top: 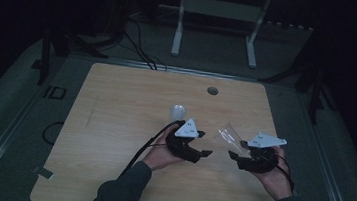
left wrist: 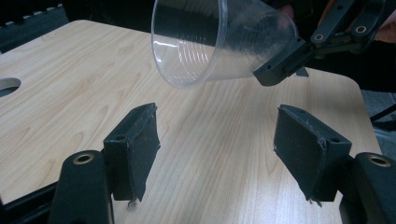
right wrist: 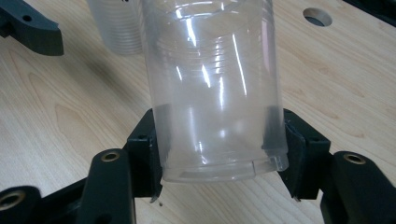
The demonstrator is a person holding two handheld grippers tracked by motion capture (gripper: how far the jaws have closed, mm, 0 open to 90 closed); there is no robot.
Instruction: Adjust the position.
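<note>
So the right gripper (top: 235, 154) has its two black jaws clamped on the base end of a clear plastic cup (top: 229, 137); in the right gripper view the pads press the cup (right wrist: 215, 93) on both sides near its bottom, and the cup is held off the table (top: 113, 124), tipped so its open mouth points up and away from the hand, toward the round hole (top: 212, 90) in the tabletop; the left gripper (top: 204, 153) sits just beside the cup on the side away from the right hand, jaws apart with nothing between them; its own view shows bare wood between the pads (left wrist: 140, 144) and the cup's rim (left wrist: 191, 42) hanging above and ahead of them, not touching.

Other stuff around the cup: a second cup (top: 177, 112) stands on the table a bit beyond the left gripper, between the held cup and the far left of the table; in the right gripper view it shows as a ribbed cup (right wrist: 116, 28) behind the held one; I think it's a translucent cup of the same kind, but the high view is too dark to be sure; nothing lies between the two grippers. Past the hole, off the far edge, a white frame (top: 218, 14) stands on the floor with dark cables (top: 139, 46) trailing by it; each gripper's cable (top: 143, 149) runs back along the forearms.
</note>
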